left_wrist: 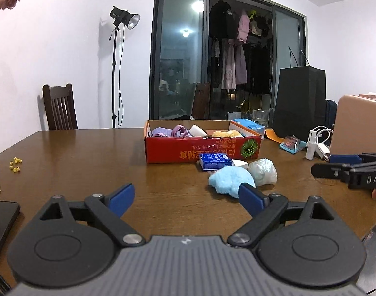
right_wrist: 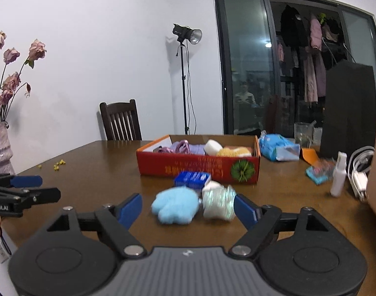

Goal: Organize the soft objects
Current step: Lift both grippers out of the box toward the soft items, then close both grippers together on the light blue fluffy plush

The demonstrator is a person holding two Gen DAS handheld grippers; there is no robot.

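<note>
Resting on the brown wooden table (right_wrist: 89, 162), the fluffy light-blue soft toy (right_wrist: 175, 204) and the crinkly white-green wrapped bundle (right_wrist: 218, 203) touch, just before the red open cardboard box (right_wrist: 197, 167) of soft items. The right gripper (right_wrist: 188, 208) spreads wide around both, close but not touching. The left gripper (left_wrist: 186, 198) gapes wide over bare tabletop, its right finger (left_wrist: 252, 201) overlapping the toy's edge

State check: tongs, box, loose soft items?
left tongs: open, empty
right tongs: open, empty
red box: open-topped, partly filled
blue fluffy piece: on table, outside box
white crinkly bundle: on table, beside the blue piece
blue packet: flat, before box
</note>
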